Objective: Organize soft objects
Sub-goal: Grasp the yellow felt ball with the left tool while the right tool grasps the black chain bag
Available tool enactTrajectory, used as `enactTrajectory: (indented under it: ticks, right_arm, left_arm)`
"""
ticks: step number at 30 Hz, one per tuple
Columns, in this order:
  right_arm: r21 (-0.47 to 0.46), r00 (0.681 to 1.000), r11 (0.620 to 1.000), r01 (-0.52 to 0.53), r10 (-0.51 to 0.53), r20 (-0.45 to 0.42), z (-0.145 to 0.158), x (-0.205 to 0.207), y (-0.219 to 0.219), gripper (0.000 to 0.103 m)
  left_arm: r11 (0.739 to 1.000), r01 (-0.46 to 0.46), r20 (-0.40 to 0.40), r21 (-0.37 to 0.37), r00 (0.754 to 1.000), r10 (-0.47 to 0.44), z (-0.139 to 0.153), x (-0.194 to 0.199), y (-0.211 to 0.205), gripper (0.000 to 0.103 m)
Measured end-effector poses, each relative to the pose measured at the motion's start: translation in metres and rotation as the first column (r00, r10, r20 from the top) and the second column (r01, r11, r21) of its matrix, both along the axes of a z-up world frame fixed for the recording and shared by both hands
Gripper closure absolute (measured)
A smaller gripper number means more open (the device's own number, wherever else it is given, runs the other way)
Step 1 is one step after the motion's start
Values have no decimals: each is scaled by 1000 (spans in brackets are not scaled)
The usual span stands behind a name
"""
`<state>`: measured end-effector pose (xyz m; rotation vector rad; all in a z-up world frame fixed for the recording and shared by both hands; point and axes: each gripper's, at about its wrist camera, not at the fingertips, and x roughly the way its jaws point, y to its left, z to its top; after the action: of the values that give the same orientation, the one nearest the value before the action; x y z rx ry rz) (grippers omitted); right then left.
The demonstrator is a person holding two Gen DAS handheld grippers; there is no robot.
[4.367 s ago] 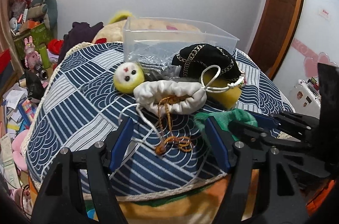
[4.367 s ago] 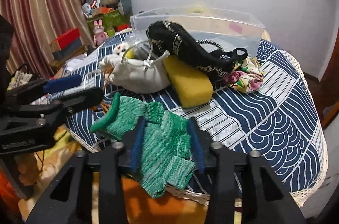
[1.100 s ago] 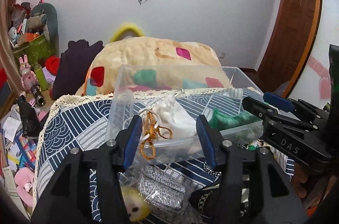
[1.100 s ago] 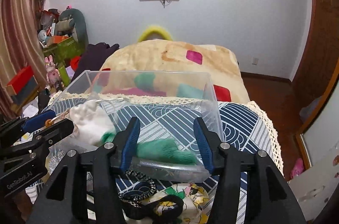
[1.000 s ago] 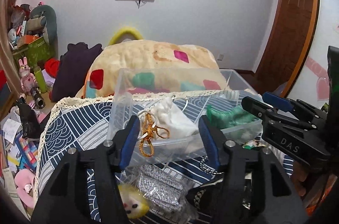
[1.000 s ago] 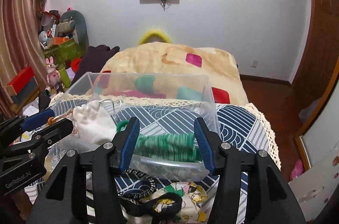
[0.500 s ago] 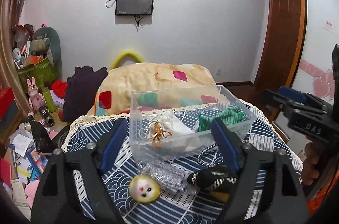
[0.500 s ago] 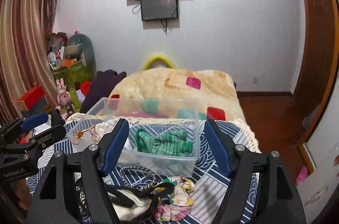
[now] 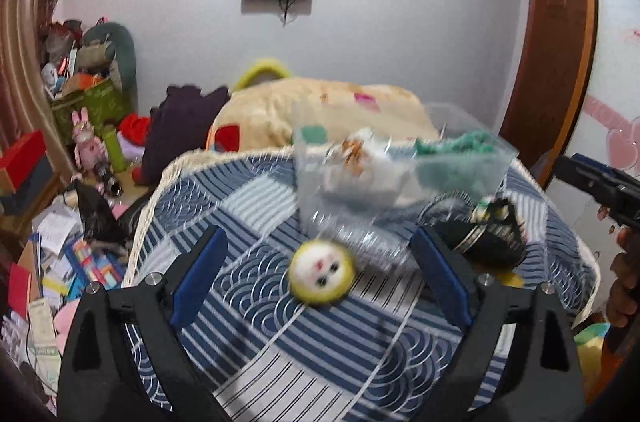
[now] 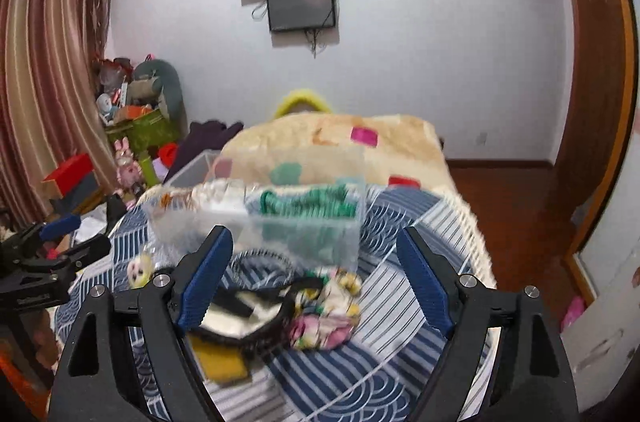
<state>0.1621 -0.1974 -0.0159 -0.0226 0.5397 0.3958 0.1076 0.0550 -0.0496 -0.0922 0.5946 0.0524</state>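
Both grippers hang over the near part of the table, and neither holds anything: the left gripper (image 9: 318, 274) has its jaws opening wide with nothing pressed between the pads, and the right gripper (image 10: 312, 274) is opening too, equally empty. The clear plastic bin (image 9: 400, 178) sits toward the far edge of the blue patterned tablecloth (image 9: 248, 206); inside it lie the white drawstring pouch (image 9: 376, 162) on the left and the green knitted cloth (image 10: 308, 202) on the right. Still loose in front of the bin are the yellow round plush face (image 9: 322, 272), a crinkled silver packet (image 9: 352, 238), the black chain-trimmed bag (image 9: 486, 238), a floral fabric piece (image 10: 328, 314) and a yellow sponge (image 10: 220, 362) partly under the bag. The risks ahead look mostly like snags: the bag's strap loops over its neighbours, so lifting it could drag the floral piece or sponge toward the near edge and off the table. The plush face looks round enough to roll away if the pads meet it off-centre. The light bin could also slide if nudged on a drop.
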Motion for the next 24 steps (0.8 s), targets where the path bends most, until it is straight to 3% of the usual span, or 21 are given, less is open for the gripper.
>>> enactTrajectory:
  ticks: [7, 15, 20, 24]
  right_arm:
    - [32, 993, 995, -95, 97, -72, -15, -6, 27, 21]
    - [6, 978, 982, -187, 187, -93, -28, -18, 58, 21]
    - [-47, 975, 981, -190, 183, -128, -45, -13, 71, 21]
    - [-21, 968, 979, -203, 197, -158, -53, -9, 69, 24]
  left_arm:
    - [1000, -5, -61, 10, 998, 5, -31, 11, 4, 9]
    - [1000, 17, -130, -14, 991, -19, -55, 26, 2, 33]
    - [998, 41, -146, -42, 988, -47, -60, 29, 4, 57]
    - [998, 49, -142, -47, 988, -56, -59, 27, 4, 59]
